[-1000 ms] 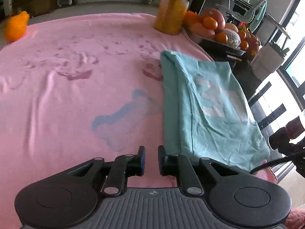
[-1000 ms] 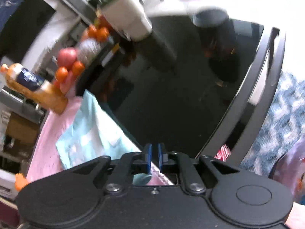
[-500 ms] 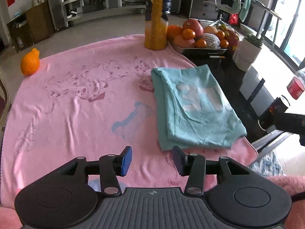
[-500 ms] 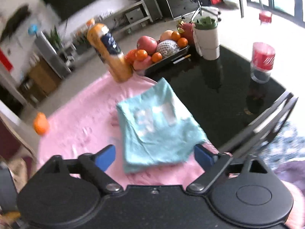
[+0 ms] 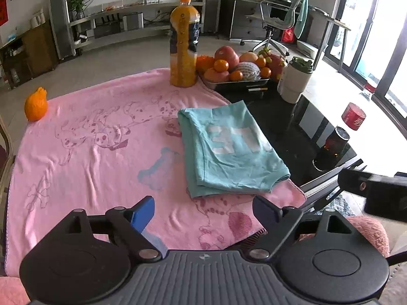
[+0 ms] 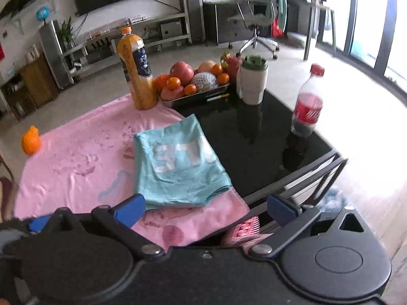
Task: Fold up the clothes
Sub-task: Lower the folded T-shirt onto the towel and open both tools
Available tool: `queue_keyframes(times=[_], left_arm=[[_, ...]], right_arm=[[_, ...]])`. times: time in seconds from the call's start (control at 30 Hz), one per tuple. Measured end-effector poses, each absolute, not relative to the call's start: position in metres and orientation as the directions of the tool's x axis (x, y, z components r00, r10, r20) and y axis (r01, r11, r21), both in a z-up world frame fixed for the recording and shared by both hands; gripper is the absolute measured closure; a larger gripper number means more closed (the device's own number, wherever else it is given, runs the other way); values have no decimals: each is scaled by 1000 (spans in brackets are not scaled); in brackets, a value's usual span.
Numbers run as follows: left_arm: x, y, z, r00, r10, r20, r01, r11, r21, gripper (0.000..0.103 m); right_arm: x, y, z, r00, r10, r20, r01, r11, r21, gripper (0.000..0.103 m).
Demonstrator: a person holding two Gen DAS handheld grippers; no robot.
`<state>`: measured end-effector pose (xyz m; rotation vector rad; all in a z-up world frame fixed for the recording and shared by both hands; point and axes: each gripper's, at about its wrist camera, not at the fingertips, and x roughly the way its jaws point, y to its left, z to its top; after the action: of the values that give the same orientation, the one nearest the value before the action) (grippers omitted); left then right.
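Note:
A teal T-shirt (image 5: 229, 152) with white letters lies folded into a rectangle on a pink blanket (image 5: 96, 157), at its right edge beside the black glass table. It also shows in the right wrist view (image 6: 178, 165). My left gripper (image 5: 203, 211) is open and empty, held above the blanket's near edge, short of the shirt. My right gripper (image 6: 206, 209) is open and empty, above the blanket's near right corner. Part of the right gripper's body (image 5: 374, 193) shows at the right of the left wrist view.
An orange juice bottle (image 5: 184, 43) stands at the blanket's far edge. A fruit tray (image 5: 236, 68), a white cup (image 5: 295, 81) and a cola bottle (image 6: 307, 104) stand on the black table (image 6: 254, 137). An orange fruit (image 5: 35, 104) lies at the far left. A chair back (image 6: 305, 178) is near right.
Both grippers have opened from shut and pulled back and up from the shirt. The right gripper has swung round from the black table to face the shirt.

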<state>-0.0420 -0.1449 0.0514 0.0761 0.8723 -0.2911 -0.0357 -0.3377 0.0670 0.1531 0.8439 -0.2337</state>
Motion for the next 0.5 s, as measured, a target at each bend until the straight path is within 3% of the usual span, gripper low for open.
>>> queue_keyframes(times=[0.13, 0.33, 0.5], left_arm=[[-46, -147, 53, 606, -227, -762, 290, 956, -53, 19], [-47, -148, 49, 591, -228, -774, 287, 956, -62, 18], [-47, -146, 48, 591, -228, -774, 280, 958, -68, 17]], right_arm=[[-34, -329, 70, 599, -212, -772, 244, 967, -76, 0], [-37, -340, 70, 584, -111, -804, 257, 965, 53, 0], [-36, -341, 66, 568, -88, -818, 262, 962, 79, 0]])
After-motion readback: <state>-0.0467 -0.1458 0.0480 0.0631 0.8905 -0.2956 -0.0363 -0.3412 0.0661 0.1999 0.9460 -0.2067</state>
